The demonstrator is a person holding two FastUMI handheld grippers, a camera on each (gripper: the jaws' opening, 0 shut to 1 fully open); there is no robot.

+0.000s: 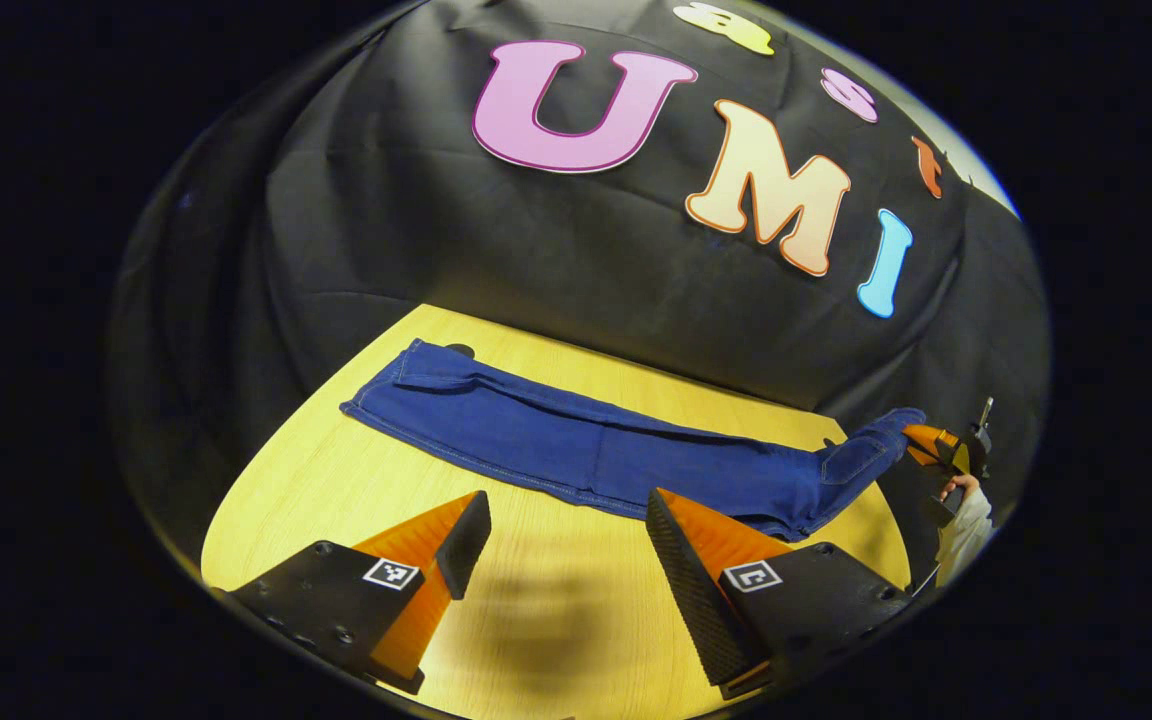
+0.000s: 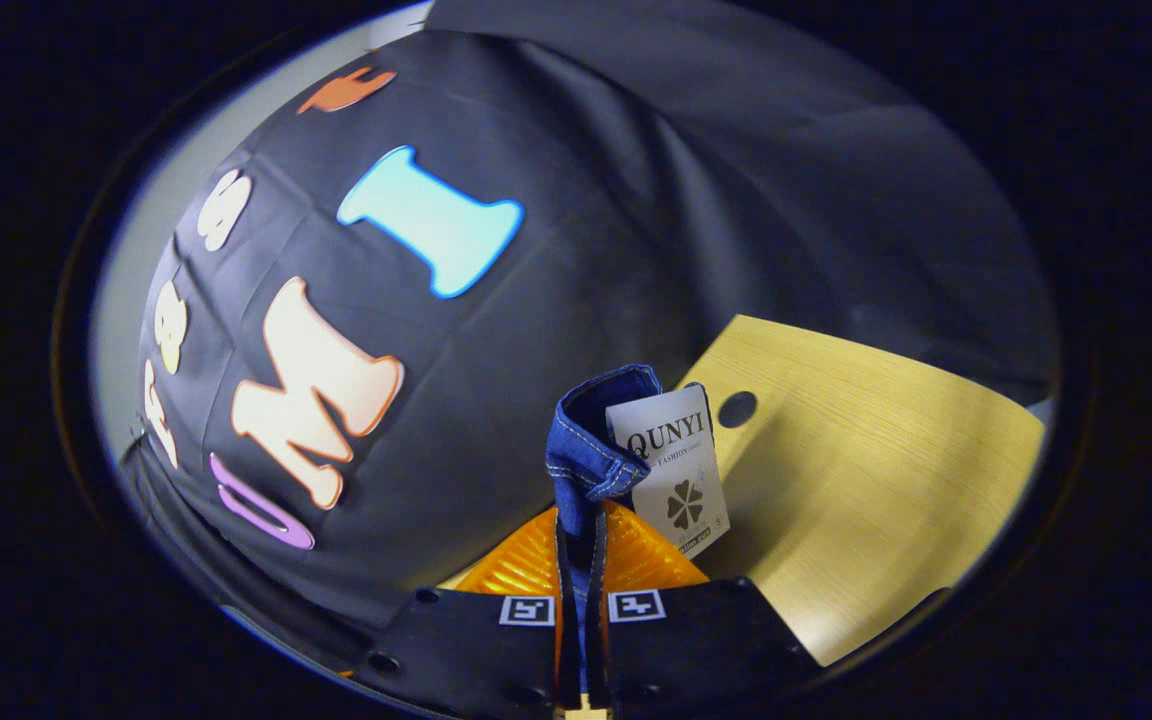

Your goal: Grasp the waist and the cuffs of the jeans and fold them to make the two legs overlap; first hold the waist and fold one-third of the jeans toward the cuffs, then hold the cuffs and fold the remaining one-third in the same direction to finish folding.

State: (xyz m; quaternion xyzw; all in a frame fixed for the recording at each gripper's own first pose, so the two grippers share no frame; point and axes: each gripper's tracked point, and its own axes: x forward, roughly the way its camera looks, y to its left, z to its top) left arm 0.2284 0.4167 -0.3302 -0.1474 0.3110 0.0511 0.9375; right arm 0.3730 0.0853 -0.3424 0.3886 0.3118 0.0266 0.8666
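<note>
Already the right gripper [image 2: 581, 590] clamps the jeans [image 1: 576, 450] at the waist end, lower right; the denim's long axis runs toward upper left, beyond the wide-open left gripper [image 1: 561, 540].

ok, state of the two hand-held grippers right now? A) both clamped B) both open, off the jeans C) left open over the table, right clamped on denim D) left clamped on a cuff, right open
C: the left hand-held gripper stands open above the table, while the right hand-held gripper is closed on the jeans beside a paper tag.
</note>
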